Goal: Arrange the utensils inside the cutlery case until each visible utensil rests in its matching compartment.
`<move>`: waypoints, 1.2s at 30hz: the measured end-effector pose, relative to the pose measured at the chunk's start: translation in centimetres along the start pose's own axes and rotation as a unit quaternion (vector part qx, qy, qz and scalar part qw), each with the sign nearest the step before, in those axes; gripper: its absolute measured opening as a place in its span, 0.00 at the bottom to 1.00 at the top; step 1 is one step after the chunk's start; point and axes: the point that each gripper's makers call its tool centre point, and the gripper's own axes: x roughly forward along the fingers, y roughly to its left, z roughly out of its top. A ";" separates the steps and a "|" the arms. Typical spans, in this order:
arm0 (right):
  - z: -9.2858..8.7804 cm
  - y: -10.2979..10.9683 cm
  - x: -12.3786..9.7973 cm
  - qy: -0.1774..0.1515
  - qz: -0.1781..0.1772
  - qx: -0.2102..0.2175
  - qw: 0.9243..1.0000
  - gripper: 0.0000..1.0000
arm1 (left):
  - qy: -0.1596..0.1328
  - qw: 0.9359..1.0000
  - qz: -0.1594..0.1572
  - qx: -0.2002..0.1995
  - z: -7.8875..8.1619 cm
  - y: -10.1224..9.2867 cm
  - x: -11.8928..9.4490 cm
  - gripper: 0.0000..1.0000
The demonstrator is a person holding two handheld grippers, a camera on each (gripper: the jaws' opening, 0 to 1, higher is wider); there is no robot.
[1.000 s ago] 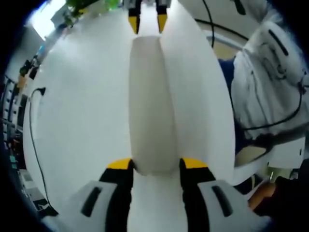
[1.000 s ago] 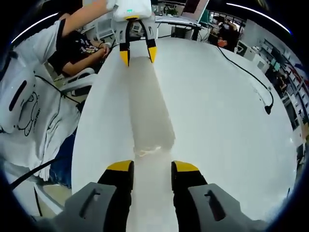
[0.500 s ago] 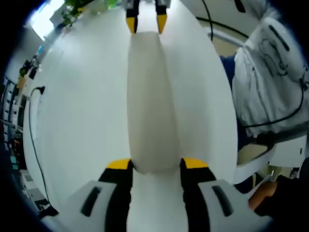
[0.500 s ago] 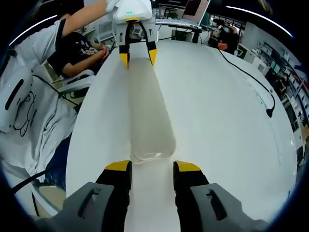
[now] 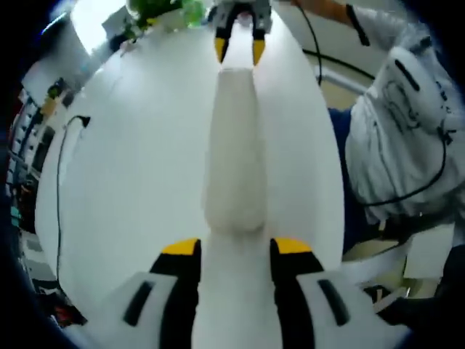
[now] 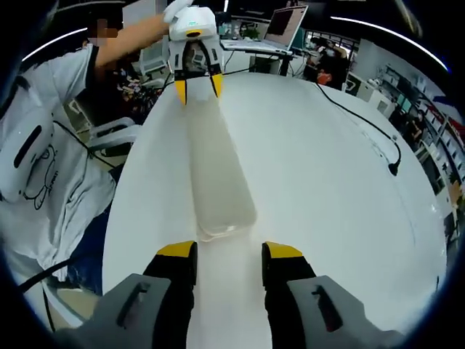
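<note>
- A long, pale, translucent cutlery case (image 6: 216, 178) lies lengthwise on the white table (image 6: 327, 189), and everything else I can place from it.
- The right gripper (image 6: 228, 254) sits at the case's near end in the right gripper view, its yellow-tipped jaws spread wider than the case and just short of that rounded end, holding nothing.
- At the case's far end in that view is the left gripper (image 6: 195, 86), a white body with yellow tips standing either side of the case end; whether the tips press on it I cannot tell.
- Seen from the left gripper view, the case (image 5: 234, 145) runs straight away from the left gripper (image 5: 236, 249), whose jaws stand apart, one on each side of the near end, very close to it; contact is unclear.
- In this view the right gripper (image 5: 237, 49) is at the case's far end, tips apart on both sides of it.
- I cannot make out any utensils through the case's cloudy walls, nor any compartments.
- A black cable (image 6: 367, 120) lies on the table well apart from the case, on the side away from the person.
- A person in a white printed shirt (image 6: 40, 167) stands beside the table edge nearest the case.
- Beyond the case's far end in the right gripper view an open laptop (image 6: 285, 25) sits on a desk.
</note>
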 end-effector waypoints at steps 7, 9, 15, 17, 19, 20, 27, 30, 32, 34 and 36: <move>1.4 -0.1 -1.4 -0.093 -0.028 0.042 0.994 0.28 | -0.122 0.991 0.034 -0.038 1.9 -0.3 -2.2 0.37; 1.9 0.0 -1.8 -0.121 -0.034 0.057 0.990 0.24 | -0.157 0.985 0.043 -0.052 2.6 -0.2 -2.7 0.37; 4.8 0.2 -2.3 -0.223 -0.043 0.106 0.968 0.06 | -0.208 0.969 0.110 -0.075 3.2 2.2 -3.3 0.32; 5.4 0.1 -2.2 -0.240 -0.048 0.128 0.961 0.03 | -0.227 0.965 0.111 -0.073 3.8 2.0 -3.1 0.26; 5.8 0.1 -1.9 -0.237 -0.057 0.138 0.960 0.00 | -0.224 0.966 0.088 -0.098 3.9 1.2 -2.6 0.24; 6.0 0.2 -1.8 -0.230 -0.057 0.137 0.962 0.00 | -0.212 0.968 0.070 -0.114 3.8 0.6 -2.2 0.23; 6.7 1.0 -0.9 -0.130 -0.086 0.050 0.987 0.00 | -0.116 0.985 0.100 -0.076 2.7 0.6 -1.2 0.22; 7.1 0.6 -0.5 -0.098 -0.095 0.029 0.990 0.00 | -0.099 0.989 0.092 -0.064 3.0 -0.1 -1.0 0.22; 6.7 0.4 -0.2 -0.060 -0.096 0.012 0.994 0.00 | -0.084 0.991 0.093 -0.055 3.1 -0.3 -0.9 0.21; 6.7 0.6 0.2 -0.047 -0.079 0.012 0.996 0.00 | -0.073 0.992 0.086 -0.048 3.3 -0.6 -0.8 0.17; 6.9 0.5 0.5 -0.037 -0.065 0.020 0.997 0.00 | -0.065 0.994 0.081 -0.042 3.5 -0.7 -0.8 0.16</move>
